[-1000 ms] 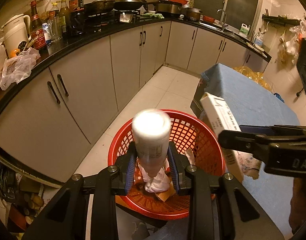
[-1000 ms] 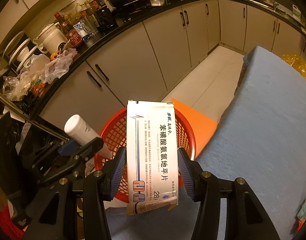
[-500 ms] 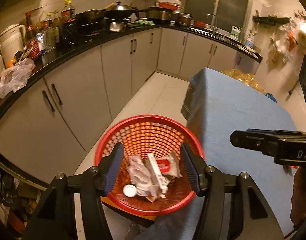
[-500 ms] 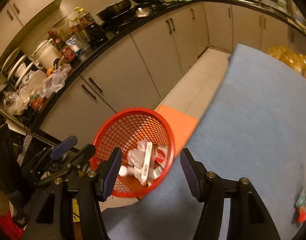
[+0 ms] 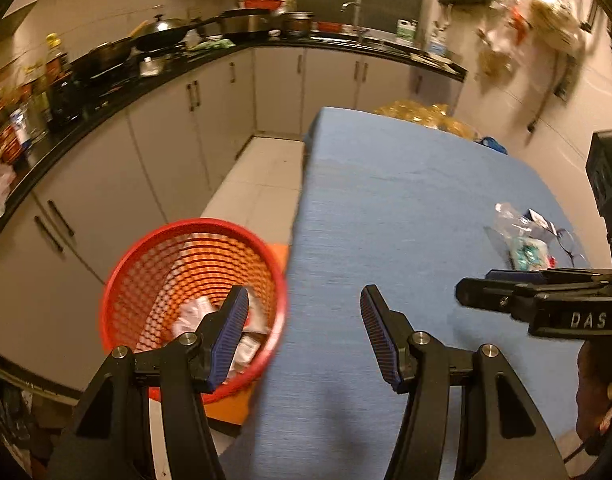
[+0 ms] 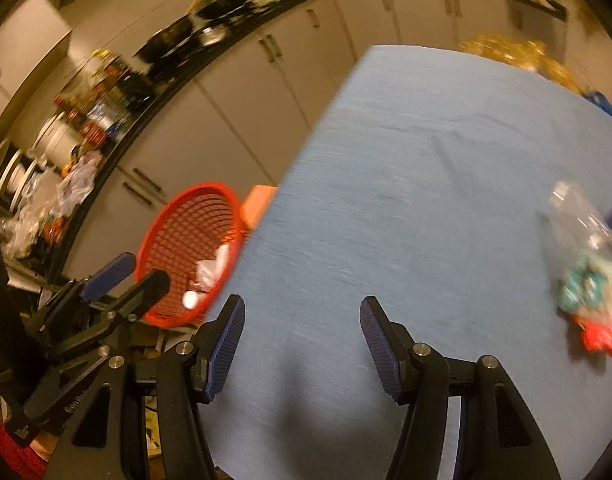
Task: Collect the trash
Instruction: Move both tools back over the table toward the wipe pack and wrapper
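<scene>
A red mesh basket (image 5: pixel 126 280) stands on the floor left of the blue table (image 5: pixel 405 208); it also shows in the right wrist view (image 6: pixel 174 232). White wrappers and a box (image 5: pixel 194 312) lie in it. My left gripper (image 5: pixel 304 332) is open and empty over the table's left edge beside the basket. My right gripper (image 6: pixel 302 340) is open and empty above the table. A pile of trash, clear plastic with a teal packet (image 5: pixel 525 240), lies on the table's right side; it also shows in the right wrist view (image 6: pixel 585 276).
Grey cabinets under a black counter (image 5: pixel 106 96) with pans and bottles curve along the left and back. An orange stool (image 6: pixel 258 204) stands by the basket. Yellow bags (image 5: pixel 417 112) lie past the table's far end.
The white bottle and the medicine box left my grippers and landed in the basket. Both grippers opened and swung right, from over the basket toward the table.
</scene>
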Tool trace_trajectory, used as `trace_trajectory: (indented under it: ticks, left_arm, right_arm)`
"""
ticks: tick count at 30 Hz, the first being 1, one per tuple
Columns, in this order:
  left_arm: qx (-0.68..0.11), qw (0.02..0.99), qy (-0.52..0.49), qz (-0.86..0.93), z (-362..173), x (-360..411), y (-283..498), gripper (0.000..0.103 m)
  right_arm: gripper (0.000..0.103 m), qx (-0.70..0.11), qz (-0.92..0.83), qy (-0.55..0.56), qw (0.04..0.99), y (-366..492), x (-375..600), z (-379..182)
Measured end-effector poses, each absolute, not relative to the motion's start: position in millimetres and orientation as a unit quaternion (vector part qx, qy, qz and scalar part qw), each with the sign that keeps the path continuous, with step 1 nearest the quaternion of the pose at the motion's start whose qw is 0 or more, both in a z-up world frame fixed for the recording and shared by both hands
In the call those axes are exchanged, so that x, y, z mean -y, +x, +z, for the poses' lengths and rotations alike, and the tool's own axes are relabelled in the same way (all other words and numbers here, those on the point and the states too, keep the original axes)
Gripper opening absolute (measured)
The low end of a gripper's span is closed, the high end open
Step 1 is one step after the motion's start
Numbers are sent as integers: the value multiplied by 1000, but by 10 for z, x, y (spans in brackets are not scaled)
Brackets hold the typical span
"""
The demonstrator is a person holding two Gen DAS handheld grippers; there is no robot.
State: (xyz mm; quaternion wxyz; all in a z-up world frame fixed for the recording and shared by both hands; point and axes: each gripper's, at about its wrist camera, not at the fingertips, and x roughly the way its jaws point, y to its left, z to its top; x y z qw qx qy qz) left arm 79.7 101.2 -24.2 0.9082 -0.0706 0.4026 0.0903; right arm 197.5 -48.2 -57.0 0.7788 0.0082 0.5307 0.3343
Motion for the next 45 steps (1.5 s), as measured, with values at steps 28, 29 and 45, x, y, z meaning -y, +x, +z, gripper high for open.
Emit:
trace_trajectory:
  ticks: [28,29,45]
  left_arm:
    - [-444,895,-38,33,-309,99,999,58]
    - [-446,894,-39,30,-319,121,1026,59]
    - [-509,852,-119,-25,-739,665,1908,73]
  right_arm:
    - [47,-556,274,94,779,2817,2469,-1011]
    - [47,-562,304,94,764,2716,2373,-1018]
    - [47,-547,297,84,778,2340,2858,-819]
